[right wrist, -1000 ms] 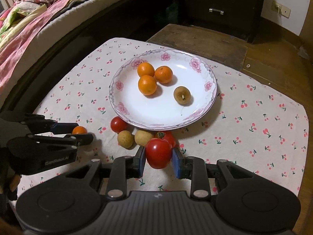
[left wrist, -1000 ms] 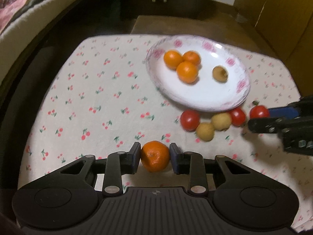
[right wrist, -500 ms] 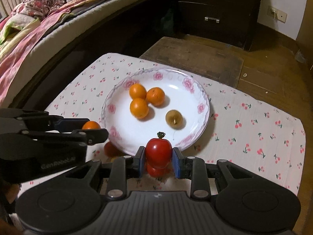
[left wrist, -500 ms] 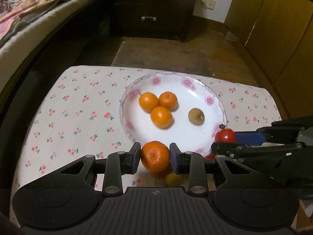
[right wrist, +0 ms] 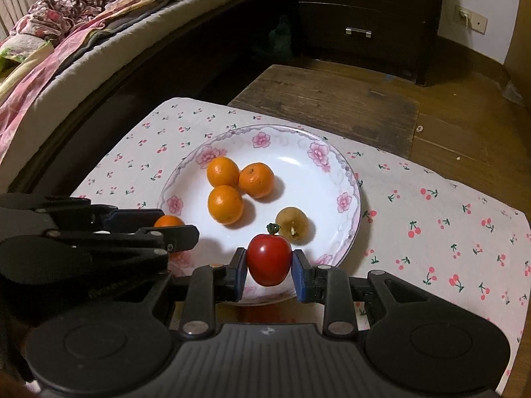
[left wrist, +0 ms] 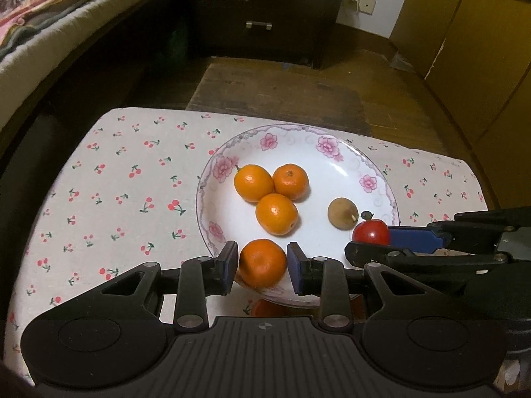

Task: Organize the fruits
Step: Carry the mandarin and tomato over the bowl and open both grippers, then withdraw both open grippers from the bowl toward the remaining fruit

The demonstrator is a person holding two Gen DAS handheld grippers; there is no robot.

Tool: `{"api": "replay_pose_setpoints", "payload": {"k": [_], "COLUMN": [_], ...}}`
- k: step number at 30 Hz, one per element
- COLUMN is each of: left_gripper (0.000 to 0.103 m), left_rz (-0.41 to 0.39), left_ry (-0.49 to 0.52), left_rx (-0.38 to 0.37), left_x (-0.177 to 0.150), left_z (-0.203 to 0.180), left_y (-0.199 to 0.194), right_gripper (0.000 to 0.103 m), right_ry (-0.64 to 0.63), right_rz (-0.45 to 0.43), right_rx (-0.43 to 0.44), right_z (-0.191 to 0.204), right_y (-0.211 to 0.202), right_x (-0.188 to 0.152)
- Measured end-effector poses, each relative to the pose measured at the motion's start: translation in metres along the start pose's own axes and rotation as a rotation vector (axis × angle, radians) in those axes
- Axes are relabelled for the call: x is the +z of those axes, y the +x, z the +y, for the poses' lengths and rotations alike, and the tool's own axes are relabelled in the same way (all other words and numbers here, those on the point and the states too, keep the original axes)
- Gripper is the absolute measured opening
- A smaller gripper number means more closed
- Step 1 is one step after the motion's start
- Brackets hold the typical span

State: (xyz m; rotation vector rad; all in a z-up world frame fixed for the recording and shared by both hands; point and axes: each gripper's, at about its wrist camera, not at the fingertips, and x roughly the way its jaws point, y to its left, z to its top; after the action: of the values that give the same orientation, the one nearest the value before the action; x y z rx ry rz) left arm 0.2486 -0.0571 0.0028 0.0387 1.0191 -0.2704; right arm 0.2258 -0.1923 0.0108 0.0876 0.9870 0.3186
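My left gripper point(left wrist: 262, 263) is shut on a tangerine point(left wrist: 262, 263), held over the near rim of the white flowered plate point(left wrist: 345, 161). Three tangerines point(left wrist: 275, 214) and a brown longan point(left wrist: 342, 214) lie in the plate. To its right, my right gripper point(right wrist: 269, 267) is shut on a red tomato point(right wrist: 269, 259) with a green stem, also above the plate's point(right wrist: 348, 179) near edge. The same tomato point(left wrist: 371, 232) shows in the left wrist view, and the held tangerine point(right wrist: 168, 222) shows in the right wrist view. Fruit under the grippers is mostly hidden.
The plate stands on a small table under a cherry-print cloth point(left wrist: 116, 199). A bed point(right wrist: 66, 49) runs along the left. A dark drawer chest point(right wrist: 361, 16) and a low wooden board point(right wrist: 332, 106) lie beyond the table. A red fruit point(left wrist: 268, 308) peeks out below the plate's rim.
Both grippers have moved forward from the loose fruit on the cloth to the plate's near rim, each still holding its fruit. The loose tomatoes and longans have passed out of sight beneath them.
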Motion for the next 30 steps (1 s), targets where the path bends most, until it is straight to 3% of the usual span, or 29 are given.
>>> {"api": "replay_pose_setpoints", "payload": {"k": [15, 30], "left_gripper": [0.045, 0.049], "left_rz": [-0.041, -0.051], "left_ry": [-0.011, -0.003], "left_rx": [-0.016, -0.053], "left_x": [0.003, -0.018], "left_z": [-0.001, -0.005], "left_y": [-0.019, -0.042], "right_gripper": [0.030, 0.030], "right_ry": [0.023, 0.013], "right_rz": [-0.046, -0.058], "right_rx": [0.001, -0.007], "right_z": [-0.002, 0.011], "right_y": [-0.015, -0.050], "right_x": [0.004, -0.020]}}
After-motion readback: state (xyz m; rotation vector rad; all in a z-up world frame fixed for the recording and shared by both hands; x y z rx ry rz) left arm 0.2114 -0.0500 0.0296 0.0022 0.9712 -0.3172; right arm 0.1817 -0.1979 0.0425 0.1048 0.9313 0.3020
